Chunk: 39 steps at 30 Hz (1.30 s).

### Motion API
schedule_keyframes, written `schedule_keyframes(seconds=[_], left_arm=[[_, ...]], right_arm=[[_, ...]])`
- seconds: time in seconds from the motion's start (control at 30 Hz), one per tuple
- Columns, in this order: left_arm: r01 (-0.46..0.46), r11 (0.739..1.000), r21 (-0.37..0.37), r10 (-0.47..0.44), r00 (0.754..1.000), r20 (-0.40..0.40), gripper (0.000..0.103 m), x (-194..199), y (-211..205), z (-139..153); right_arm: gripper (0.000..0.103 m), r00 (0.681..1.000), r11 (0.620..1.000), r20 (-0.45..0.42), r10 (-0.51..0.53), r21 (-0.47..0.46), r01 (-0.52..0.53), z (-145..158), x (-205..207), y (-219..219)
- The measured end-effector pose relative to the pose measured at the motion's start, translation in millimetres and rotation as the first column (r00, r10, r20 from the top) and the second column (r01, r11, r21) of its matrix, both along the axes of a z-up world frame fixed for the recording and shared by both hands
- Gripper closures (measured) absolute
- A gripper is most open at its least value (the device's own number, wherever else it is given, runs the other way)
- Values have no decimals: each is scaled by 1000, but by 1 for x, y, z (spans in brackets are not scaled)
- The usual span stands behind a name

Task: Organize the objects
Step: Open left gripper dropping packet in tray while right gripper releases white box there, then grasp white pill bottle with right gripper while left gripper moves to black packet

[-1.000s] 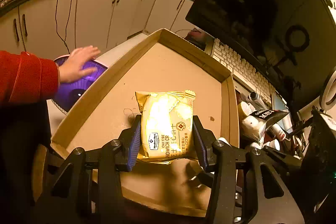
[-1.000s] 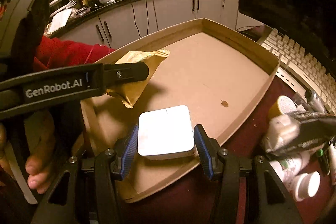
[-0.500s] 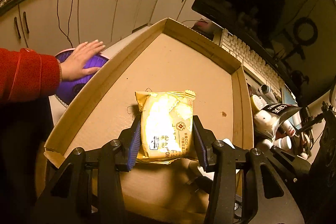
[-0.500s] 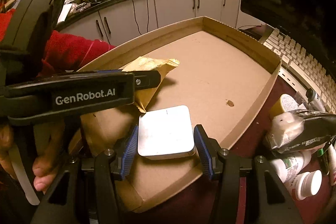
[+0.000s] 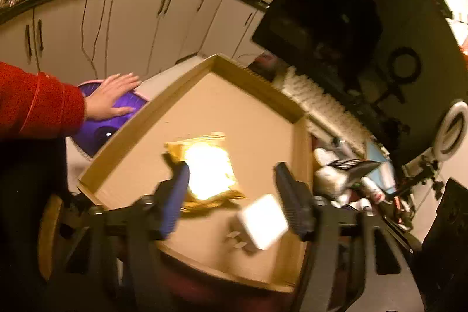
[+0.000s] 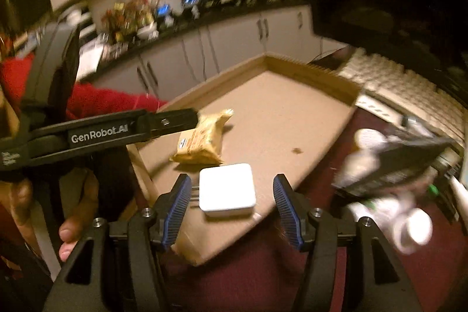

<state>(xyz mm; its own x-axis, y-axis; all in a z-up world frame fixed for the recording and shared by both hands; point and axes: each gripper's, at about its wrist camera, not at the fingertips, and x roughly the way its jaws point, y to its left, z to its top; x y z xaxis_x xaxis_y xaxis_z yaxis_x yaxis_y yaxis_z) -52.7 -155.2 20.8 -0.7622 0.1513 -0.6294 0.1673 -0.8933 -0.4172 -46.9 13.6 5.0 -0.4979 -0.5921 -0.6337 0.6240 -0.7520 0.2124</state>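
A shallow cardboard tray [image 5: 187,95] [image 6: 280,63] lies on the dark red table. A yellow cracker packet [image 5: 209,170] [image 6: 201,139] rests on its floor near the front. My left gripper [image 5: 231,189] hangs over it with jaws opening wide, and the packet sits free by the left finger. A white square charger [image 5: 263,221] [image 6: 226,193] with metal prongs lies at the tray's front edge. My right gripper [image 6: 231,205] is just behind it, jaws opening, with gaps on both sides of the charger.
A person's hand [image 5: 111,95] in a red sleeve rests on a purple round thing [image 5: 99,133] left of the tray. A white keyboard [image 6: 409,89], a dark monitor [image 5: 336,13] and a heap of white bottles and a dark packet [image 6: 392,165] stand to the right.
Both grippers have let go: the left jaws spread off the cracker packet, the right jaws off the white charger. Both have drawn back and up, and both things now lie in the tray.
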Motion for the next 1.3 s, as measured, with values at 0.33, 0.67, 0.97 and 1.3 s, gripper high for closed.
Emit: schedule_keyframes(seconds=[0.33, 0.67, 0.97, 1.3], left_arm=[[178, 983, -33, -179, 984, -8, 37, -3, 83, 2], [226, 972, -68, -223, 974, 45, 37, -14, 108, -5], [297, 942, -157, -290, 954, 72, 37, -48, 139, -2], [385, 886, -259, -368, 923, 112, 37, -92, 177, -5]], right_arm=[[40, 951, 950, 40, -308, -34, 309, -8, -3, 126], [43, 936, 940, 92, -341, 38, 339, -40, -34, 122], [67, 935, 942, 118, -335, 29, 334, -49, -41, 123], [67, 916, 925, 143, -376, -4, 380, -46, -32, 147]])
